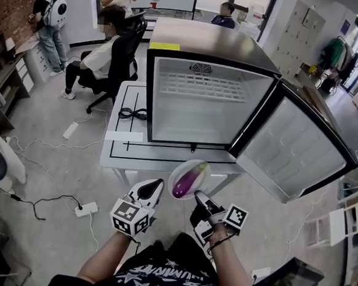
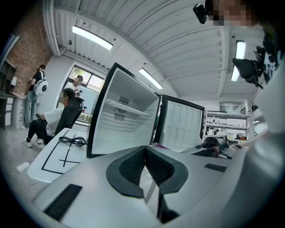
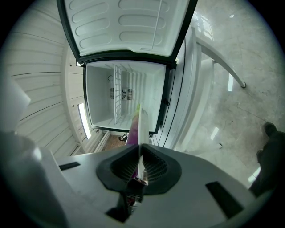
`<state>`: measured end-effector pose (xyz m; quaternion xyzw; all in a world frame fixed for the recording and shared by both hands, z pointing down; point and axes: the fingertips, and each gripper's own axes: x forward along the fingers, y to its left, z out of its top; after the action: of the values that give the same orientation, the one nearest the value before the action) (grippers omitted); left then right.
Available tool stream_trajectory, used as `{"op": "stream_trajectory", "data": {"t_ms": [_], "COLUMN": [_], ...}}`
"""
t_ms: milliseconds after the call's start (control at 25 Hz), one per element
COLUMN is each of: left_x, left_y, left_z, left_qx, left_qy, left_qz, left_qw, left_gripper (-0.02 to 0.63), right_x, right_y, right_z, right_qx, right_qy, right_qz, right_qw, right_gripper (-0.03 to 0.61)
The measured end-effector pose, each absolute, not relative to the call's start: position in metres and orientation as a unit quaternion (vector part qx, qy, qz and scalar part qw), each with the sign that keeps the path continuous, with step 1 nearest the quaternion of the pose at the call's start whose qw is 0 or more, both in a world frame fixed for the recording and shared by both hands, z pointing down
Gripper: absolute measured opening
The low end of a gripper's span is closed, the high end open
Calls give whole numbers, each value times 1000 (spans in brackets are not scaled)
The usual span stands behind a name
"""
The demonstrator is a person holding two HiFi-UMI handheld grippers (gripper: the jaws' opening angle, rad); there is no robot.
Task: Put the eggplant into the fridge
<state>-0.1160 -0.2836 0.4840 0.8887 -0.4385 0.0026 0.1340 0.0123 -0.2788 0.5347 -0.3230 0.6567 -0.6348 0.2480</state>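
Observation:
A purple eggplant (image 1: pixel 186 179) lies on a pale plate (image 1: pixel 180 170), held in the air just in front of the table. My right gripper (image 1: pixel 198 198) is shut on the plate's near rim. In the right gripper view the plate (image 3: pixel 143 127) stands edge-on between the pads, with the eggplant (image 3: pixel 133 132) on its left side. The small fridge (image 1: pixel 200 104) stands on the table, door (image 1: pixel 295 151) swung wide to the right, its white inside (image 3: pixel 118 95) bare apart from a wire shelf. My left gripper (image 1: pixel 155 191) hovers left of the plate, shut and empty (image 2: pixel 144 149).
The fridge sits on a white table (image 1: pixel 121 156) with black lines and a coiled black cable (image 1: pixel 132 113). A seated person on an office chair (image 1: pixel 105 59) is behind on the left. A power strip (image 1: pixel 86 210) and cords lie on the floor. A tablet (image 1: pixel 285 283) is at lower right.

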Motion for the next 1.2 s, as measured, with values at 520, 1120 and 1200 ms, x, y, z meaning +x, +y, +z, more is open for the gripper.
{"op": "stream_trajectory", "data": {"t_ms": [520,1120,1200], "left_x": [-141,-147,-148], "left_y": [-317,-389,-399], "left_z": [488,487,486], "left_qx": [869,856,855], "left_qy": [-475,-499,-500], "left_qz": [4,7,7], "left_qw": [141,137,136], "left_gripper": [9,9,9], "right_x": [-6,-13,-11], "right_y": [-325,-405,-416], "right_z": [539,540,542], "right_qx": [-298,-282,-285], "right_qy": [660,667,666], "right_qz": [-648,-655,-655], "right_qw": [235,217,213], "right_gripper": [21,21,21]}}
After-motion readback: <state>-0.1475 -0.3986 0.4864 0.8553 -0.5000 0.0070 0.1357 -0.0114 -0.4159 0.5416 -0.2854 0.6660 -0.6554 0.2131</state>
